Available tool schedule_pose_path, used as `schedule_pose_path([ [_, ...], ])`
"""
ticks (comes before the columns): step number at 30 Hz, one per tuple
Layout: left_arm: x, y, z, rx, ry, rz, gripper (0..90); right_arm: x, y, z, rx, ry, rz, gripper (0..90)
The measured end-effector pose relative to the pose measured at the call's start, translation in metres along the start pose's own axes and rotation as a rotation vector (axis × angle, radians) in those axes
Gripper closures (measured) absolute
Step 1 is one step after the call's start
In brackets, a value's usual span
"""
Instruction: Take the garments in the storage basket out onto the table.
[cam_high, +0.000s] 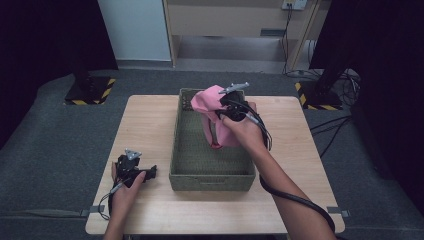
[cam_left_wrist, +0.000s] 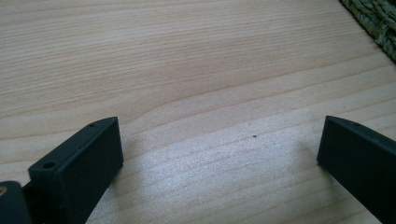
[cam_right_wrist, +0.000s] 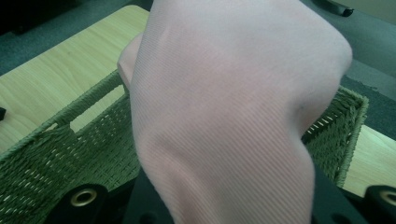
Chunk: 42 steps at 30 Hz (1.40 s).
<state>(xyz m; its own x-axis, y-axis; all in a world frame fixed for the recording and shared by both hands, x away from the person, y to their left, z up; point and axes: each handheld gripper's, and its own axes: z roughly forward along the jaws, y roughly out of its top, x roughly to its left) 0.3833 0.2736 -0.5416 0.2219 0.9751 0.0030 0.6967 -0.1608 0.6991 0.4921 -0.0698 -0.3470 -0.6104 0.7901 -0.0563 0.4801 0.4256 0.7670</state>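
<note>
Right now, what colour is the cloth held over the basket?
Pink cloth, plain with a fine ribbed weave; clearest in the right gripper view.

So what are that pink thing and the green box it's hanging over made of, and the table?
The pink thing looks like soft cloth: fine ribbed weave, matte, draping in folds from the right claw. The green box seems to be a basket of woven grass or twisted cord, going by its braided strands and cut-out handles. The table looks like pale wood or wood-look laminate, with grain lines and a slight sheen.
</note>
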Motion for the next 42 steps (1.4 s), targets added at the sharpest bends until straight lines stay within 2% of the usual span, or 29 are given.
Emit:
schedule_pose_path([
  [19, 0.0, 0.0, 0.0, 0.003, 0.0, 0.003, 0.0, -0.018, -0.008, -0.032, -0.034, -0.008, 0.014, 70.1],
  [42, 0.0, 0.0, 0.0, 0.003, 0.0, 0.003, 0.0, -0.043, -0.032, -0.071, -0.061, -0.032, 0.038, 70.1],
])
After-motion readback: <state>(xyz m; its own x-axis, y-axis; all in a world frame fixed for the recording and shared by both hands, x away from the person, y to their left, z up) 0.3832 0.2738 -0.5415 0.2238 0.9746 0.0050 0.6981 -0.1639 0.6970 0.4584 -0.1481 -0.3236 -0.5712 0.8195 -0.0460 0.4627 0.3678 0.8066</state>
